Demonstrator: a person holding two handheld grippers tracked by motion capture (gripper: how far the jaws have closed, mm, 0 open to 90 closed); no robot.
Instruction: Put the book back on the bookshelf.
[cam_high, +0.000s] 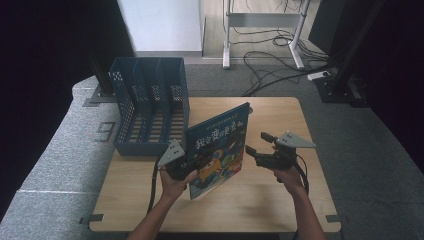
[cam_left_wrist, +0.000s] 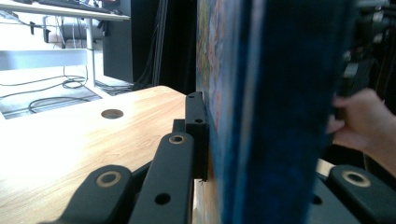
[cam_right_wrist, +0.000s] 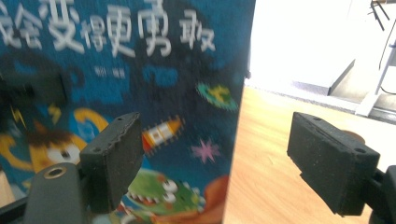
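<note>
A blue picture book (cam_high: 220, 145) with white Chinese characters and cartoon monsters on its cover stands tilted on its lower corner on the wooden table (cam_high: 280, 205). My left gripper (cam_high: 186, 162) is shut on the book's left edge. In the left gripper view the book (cam_left_wrist: 280, 93) is seen edge-on, with one black pad (cam_left_wrist: 198, 135) pressed flat on its cover. My right gripper (cam_high: 256, 142) hovers open just right of the book. In the right gripper view the book's (cam_right_wrist: 140, 70) free edge lies between the wide-apart pads (cam_right_wrist: 116, 158), and neither pad touches it.
A blue plastic file rack (cam_high: 150, 100) with upright dividers stands at the table's back left corner, just behind the book. Grey carpet, cables (cam_high: 270, 65) and a white desk frame (cam_high: 260, 30) lie beyond the table. A round cable hole (cam_left_wrist: 112, 113) is in the tabletop.
</note>
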